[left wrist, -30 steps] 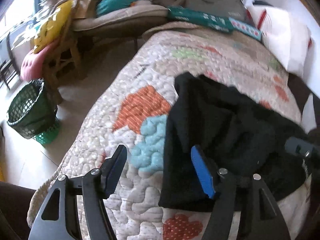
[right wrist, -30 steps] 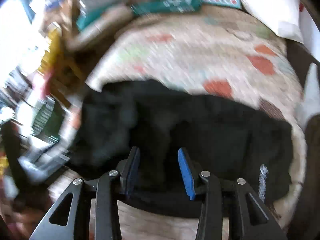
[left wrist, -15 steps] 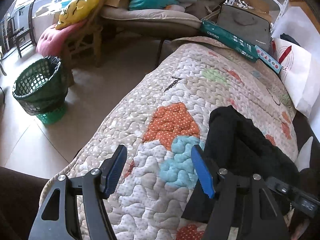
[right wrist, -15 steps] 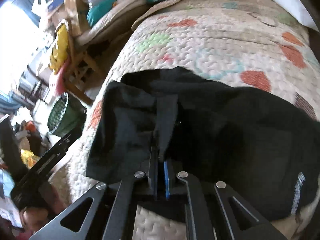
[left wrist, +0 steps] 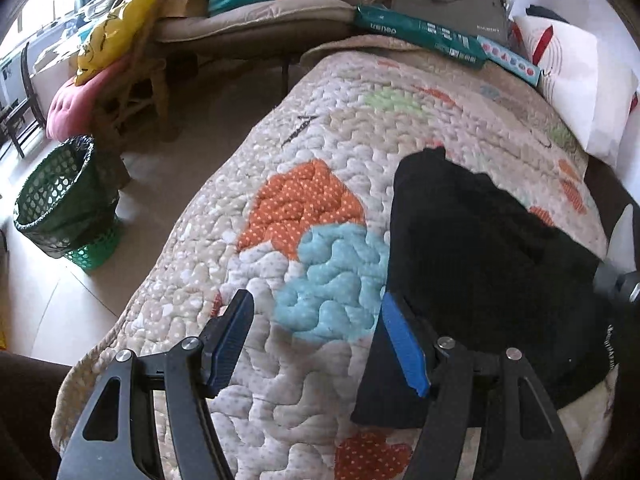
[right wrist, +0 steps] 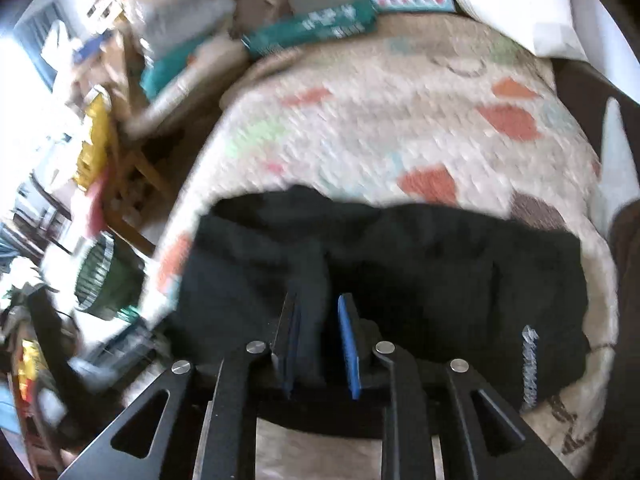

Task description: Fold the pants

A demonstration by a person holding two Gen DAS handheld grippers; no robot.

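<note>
Black pants (left wrist: 480,264) are lying bunched on the quilt (left wrist: 320,152) | left gripper (left wrist: 316,340) jaws spread, empty | right gripper (right wrist: 320,340) jaws parted around a fold | soft, limp; I am aiming for the edge.

Right gripper (right wrist: 320,340), jaws slightly apart, over black pants (right wrist: 420,268) on quilt (right wrist: 380,128).

The left gripper (left wrist: 316,338) is spread wide, its two blue-padded fingers (left wrist: 404,344) far apart with nothing between them, black linkage arms angling back toward the camera. The right gripper (right wrist: 320,344) has its fingers set a narrow gap apart; a fold of dark cloth seems to sit between them, though the blurred view leaves it unclear whether they press on it. Both point forward and slightly down.
</note>
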